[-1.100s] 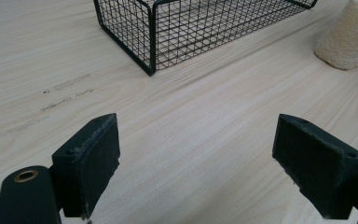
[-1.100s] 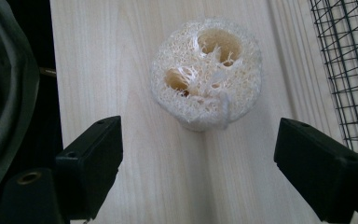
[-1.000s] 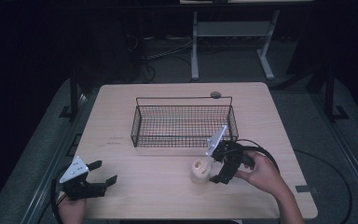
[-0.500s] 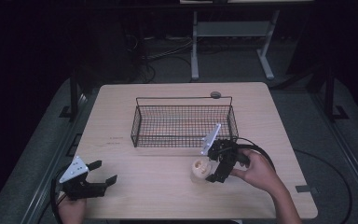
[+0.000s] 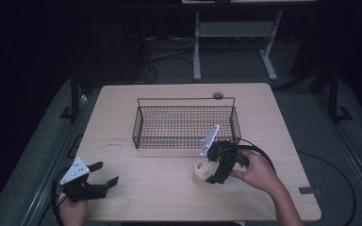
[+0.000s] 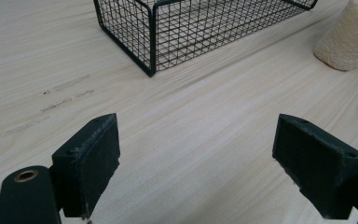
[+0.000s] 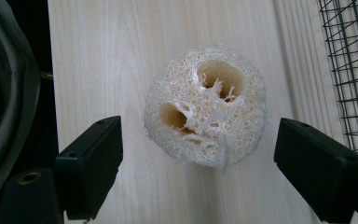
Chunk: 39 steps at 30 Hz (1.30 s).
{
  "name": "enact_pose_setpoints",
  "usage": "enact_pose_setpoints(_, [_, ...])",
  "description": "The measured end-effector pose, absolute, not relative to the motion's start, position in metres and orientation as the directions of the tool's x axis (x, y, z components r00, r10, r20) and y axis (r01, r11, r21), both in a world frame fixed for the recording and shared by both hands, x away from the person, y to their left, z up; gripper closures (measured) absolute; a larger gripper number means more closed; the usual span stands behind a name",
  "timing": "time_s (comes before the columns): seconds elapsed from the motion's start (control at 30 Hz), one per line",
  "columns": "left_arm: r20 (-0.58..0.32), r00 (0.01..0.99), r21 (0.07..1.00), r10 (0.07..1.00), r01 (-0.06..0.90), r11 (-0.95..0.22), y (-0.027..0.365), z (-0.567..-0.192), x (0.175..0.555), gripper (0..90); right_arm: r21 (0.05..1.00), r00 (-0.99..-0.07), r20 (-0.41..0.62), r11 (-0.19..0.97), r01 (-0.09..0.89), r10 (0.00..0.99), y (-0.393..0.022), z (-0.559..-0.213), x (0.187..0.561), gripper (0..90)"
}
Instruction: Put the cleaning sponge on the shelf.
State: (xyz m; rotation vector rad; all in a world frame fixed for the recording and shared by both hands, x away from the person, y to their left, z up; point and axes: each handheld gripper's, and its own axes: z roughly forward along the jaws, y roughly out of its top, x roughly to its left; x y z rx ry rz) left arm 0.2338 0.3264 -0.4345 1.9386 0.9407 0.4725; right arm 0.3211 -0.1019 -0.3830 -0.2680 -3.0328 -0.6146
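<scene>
A pale, round loofah piece stands on the wooden table, just in front of a black wire basket. My right gripper hangs over the loofah from the right, open. In the right gripper view the loofah shows its holed top between and just beyond the wide-apart jaws of that gripper, with the basket mesh at the right. My left gripper rests open near the table's front left corner. Its jaws hold nothing, and beyond them are the basket and the loofah.
A small dark round disc lies on the table behind the basket. A bit of grey tape marks the front right area. Bare wood stretches between the two grippers. Beyond the far edge are floor cables and a white stand.
My right gripper has shifted a little to the left, closer over the loofah. The loofah, the basket and the left gripper have stayed put.
</scene>
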Motion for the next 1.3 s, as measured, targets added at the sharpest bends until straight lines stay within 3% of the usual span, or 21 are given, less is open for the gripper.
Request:
enact_pose_setpoints(0.47, [-0.043, 0.638, 0.855, 0.769, 0.421, -0.302, 0.327, -0.434, 0.233, 13.7, 0.362, -0.988, 0.06, 0.919, 0.157, 0.146, -0.089, -0.385, 0.325, 16.1])
enact_pose_setpoints(1.3, [-0.043, 0.639, 0.854, 0.768, 0.422, -0.303, 0.326, -0.434, 0.233, 13.7, 0.337, -0.989, 0.064, 0.93, 0.146, 0.132, -0.083, -0.389, 0.329, 27.7])
